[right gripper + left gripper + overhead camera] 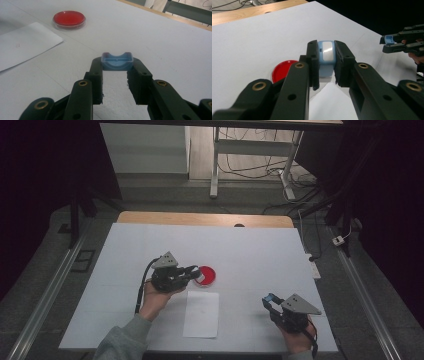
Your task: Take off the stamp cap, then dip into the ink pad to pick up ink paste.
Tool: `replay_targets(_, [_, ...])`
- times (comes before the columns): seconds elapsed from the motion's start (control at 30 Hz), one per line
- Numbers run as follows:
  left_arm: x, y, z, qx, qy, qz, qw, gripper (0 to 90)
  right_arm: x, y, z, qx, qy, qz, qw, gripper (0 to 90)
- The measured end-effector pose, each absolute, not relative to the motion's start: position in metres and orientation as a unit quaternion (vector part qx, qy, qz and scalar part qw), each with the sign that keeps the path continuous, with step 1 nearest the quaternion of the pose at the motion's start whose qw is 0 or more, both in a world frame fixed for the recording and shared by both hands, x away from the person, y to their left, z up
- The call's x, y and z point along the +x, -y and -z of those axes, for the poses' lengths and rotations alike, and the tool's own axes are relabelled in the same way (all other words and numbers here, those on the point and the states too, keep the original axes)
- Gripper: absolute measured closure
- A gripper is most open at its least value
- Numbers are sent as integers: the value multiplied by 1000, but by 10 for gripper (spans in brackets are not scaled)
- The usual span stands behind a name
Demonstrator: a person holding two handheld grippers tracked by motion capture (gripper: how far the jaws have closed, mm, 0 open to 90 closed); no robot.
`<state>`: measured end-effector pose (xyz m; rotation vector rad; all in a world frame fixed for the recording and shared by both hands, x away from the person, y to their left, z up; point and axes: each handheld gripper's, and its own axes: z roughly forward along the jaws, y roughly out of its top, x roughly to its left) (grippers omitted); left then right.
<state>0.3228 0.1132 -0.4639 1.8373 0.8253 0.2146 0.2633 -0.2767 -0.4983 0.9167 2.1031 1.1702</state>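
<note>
We have both blue pieces in hand: our left gripper [326, 65] is clenched on a pale blue plastic block with a glossy white face [326, 53], and our right gripper [116, 72] grasps a blue plastic cap with a curved notch [116, 61]. The round red-filled dish [69, 19] and white paper sheet [23, 43] lie beyond the right jaws. Joining or placing the pieces seems still ahead.

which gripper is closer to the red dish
Left. The left gripper sits right beside the red dish, its fingers at the rim; the right gripper is well off toward the table's near right corner.
</note>
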Motion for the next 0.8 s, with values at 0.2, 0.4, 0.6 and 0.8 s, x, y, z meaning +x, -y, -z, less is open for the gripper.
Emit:
replay_targets(0.2, [329, -111, 468, 772, -349, -89, 524, 759, 264, 276, 499, 341, -785, -435, 280, 660])
replay_targets(0.4, [334, -109, 468, 773, -348, -89, 523, 759, 264, 276, 499, 340, -785, -436, 280, 660])
replay_targets(0.6, [340, -105, 468, 776, -346, -87, 521, 759, 265, 276, 499, 340, -784, -437, 280, 660])
replay_targets(0.8, [345, -102, 469, 781, -344, -90, 514, 759, 265, 277, 499, 343, -784, -434, 281, 659])
